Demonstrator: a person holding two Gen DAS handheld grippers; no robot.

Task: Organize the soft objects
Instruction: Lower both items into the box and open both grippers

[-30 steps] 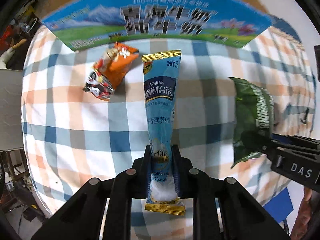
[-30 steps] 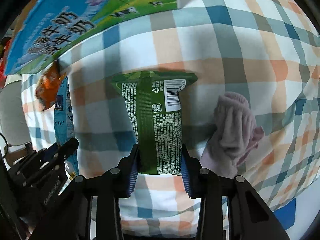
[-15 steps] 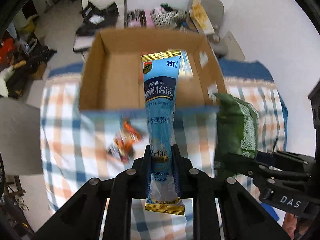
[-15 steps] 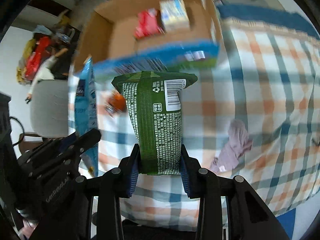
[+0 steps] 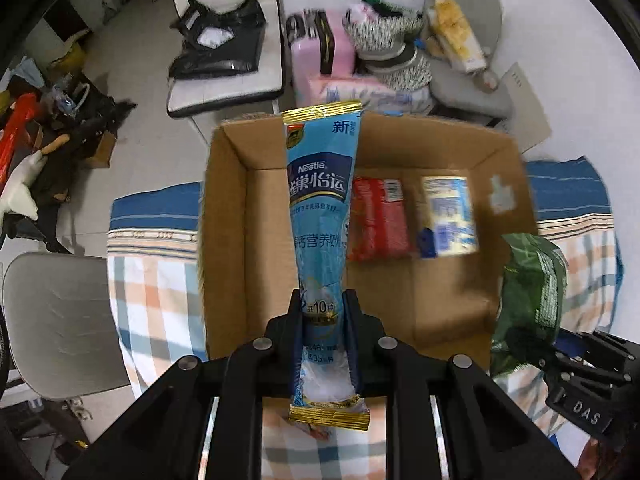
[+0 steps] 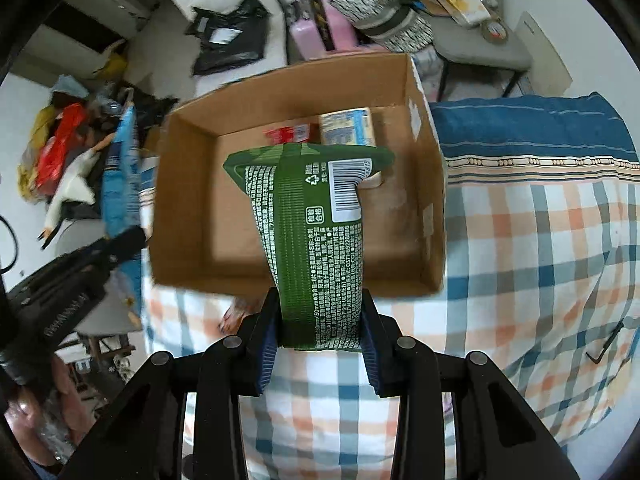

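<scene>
My left gripper (image 5: pixel 325 312) is shut on a long blue Nestle pouch (image 5: pixel 320 216) and holds it over the open cardboard box (image 5: pixel 232 240). My right gripper (image 6: pixel 320 312) is shut on a green snack bag (image 6: pixel 312 232) and holds it above the near wall of the same box (image 6: pixel 184 216). Inside the box lie a red packet (image 5: pixel 378 220) and a blue-and-yellow packet (image 5: pixel 450 216). The green bag (image 5: pixel 532 296) and the right gripper also show at the right of the left wrist view. The blue pouch (image 6: pixel 120 184) shows at the left of the right wrist view.
The box stands on a checked cloth (image 6: pixel 540 260) with a blue striped border. An orange snack packet (image 6: pixel 232 316) peeks out below the box's near wall. A grey chair (image 5: pixel 56 320) is at the left, and cluttered chairs and bags lie on the floor beyond.
Both grippers have risen from the cloth with their packets and moved forward over the box. The box's inside and the packets in it have come into view.
</scene>
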